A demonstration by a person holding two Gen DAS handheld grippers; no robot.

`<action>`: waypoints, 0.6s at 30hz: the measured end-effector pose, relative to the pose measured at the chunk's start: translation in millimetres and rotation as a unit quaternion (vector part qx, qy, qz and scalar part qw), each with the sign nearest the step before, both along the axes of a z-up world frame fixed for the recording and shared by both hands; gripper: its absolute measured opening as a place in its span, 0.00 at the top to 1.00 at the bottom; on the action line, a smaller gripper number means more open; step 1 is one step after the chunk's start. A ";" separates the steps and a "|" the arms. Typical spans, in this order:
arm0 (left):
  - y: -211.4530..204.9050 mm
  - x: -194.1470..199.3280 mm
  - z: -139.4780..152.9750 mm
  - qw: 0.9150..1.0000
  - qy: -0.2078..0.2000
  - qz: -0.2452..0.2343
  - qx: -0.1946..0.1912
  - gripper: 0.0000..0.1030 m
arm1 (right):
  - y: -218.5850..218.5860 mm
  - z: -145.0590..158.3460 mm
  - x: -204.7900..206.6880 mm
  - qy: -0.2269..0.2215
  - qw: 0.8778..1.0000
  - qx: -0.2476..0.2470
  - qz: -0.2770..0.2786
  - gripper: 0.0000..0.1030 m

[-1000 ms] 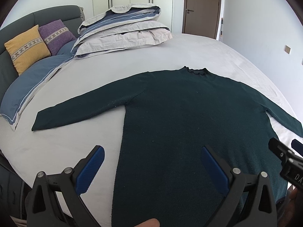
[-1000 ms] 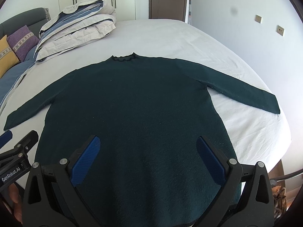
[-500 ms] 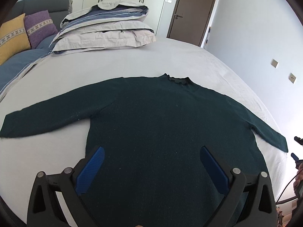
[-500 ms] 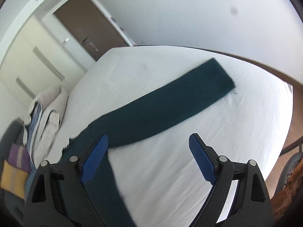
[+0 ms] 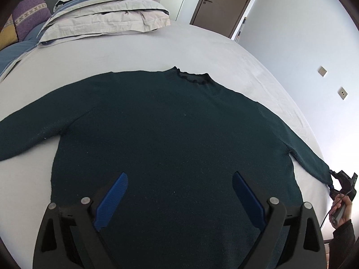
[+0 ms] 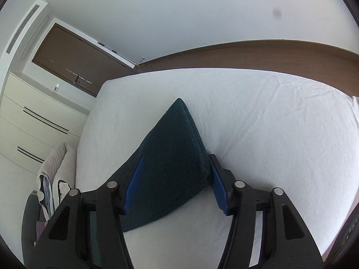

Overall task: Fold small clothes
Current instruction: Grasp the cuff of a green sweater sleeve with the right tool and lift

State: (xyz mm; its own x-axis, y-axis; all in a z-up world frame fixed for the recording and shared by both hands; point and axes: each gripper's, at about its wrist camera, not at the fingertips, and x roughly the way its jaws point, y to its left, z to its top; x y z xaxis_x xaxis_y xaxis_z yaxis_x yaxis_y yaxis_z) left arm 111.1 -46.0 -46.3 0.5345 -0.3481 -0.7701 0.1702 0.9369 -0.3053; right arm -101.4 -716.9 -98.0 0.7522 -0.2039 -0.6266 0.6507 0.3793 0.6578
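Note:
A dark green long-sleeved sweater [image 5: 168, 134] lies flat on the white bed [image 5: 134, 51], collar toward the far side and sleeves spread. My left gripper [image 5: 179, 192] hovers over its lower body, jaws wide and starting to close with nothing pinched between them. In the left wrist view my right gripper [image 5: 334, 181] sits at the cuff of the right sleeve, held by a person's hand [image 5: 341, 208]. In the right wrist view the sleeve end [image 6: 177, 139] fills the gap of my right gripper [image 6: 175, 174]. Its jaws are closing and both blue pads touch the fabric.
A stack of folded bedding [image 5: 105, 11] and a purple cushion [image 5: 29, 15] lie at the bed's far left. A brown door [image 5: 224, 2] stands behind. Beyond the sleeve the bed sheet [image 6: 269, 123] ends at its edge, with wooden floor [image 6: 269, 53] and a wardrobe [image 6: 33, 123] past it.
My right gripper swung from over the sweater's body out to the right sleeve's end, rolled, and closed around the cuff. My left gripper drifted right over the sweater's body.

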 end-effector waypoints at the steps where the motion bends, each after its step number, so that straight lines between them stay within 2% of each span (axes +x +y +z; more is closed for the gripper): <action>1: 0.3 -0.2 -1.8 1.000 0.003 -0.001 -0.006 0.12 | -3.6 -2.8 5.1 0.011 1.000 0.002 -0.001 0.76; 2: 1.8 -0.2 -3.5 1.000 0.006 -0.001 -0.008 0.14 | -8.5 -3.0 9.5 0.020 1.000 0.000 -0.002 0.86; 3: 3.6 -0.2 -5.0 1.000 0.008 0.001 -0.008 0.17 | -8.5 -1.4 13.6 0.027 1.000 -0.006 0.000 0.91; 5: 11.0 0.1 -6.9 1.000 0.011 0.003 -0.019 0.18 | -5.2 8.5 25.1 0.049 0.998 -0.035 0.006 0.92; 8: 25.3 1.8 -7.7 0.999 0.014 0.014 -0.034 0.19 | 21.6 34.7 56.3 0.073 0.993 -0.084 0.033 0.93; 12: 46.0 3.5 -6.0 0.998 0.012 0.030 -0.058 0.19 | 85.3 83.6 126.3 0.083 0.979 -0.152 0.111 0.93; 15: 65.4 1.9 -3.6 0.997 0.006 0.042 -0.070 0.19 | 152.9 105.7 183.4 0.078 0.960 -0.191 0.189 0.93; 18: 85.6 -1.1 -2.6 0.995 0.003 0.050 -0.081 0.19 | 222.6 115.4 241.5 0.063 0.941 -0.205 0.262 0.93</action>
State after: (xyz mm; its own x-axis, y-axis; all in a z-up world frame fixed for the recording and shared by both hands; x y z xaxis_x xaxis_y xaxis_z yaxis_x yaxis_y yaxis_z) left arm 110.0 39.6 -48.9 0.5679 -0.4135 -0.7117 0.0764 0.8874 -0.4546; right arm 140.1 -494.3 17.4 0.7419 -0.0692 -0.6669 0.3668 0.8746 0.3172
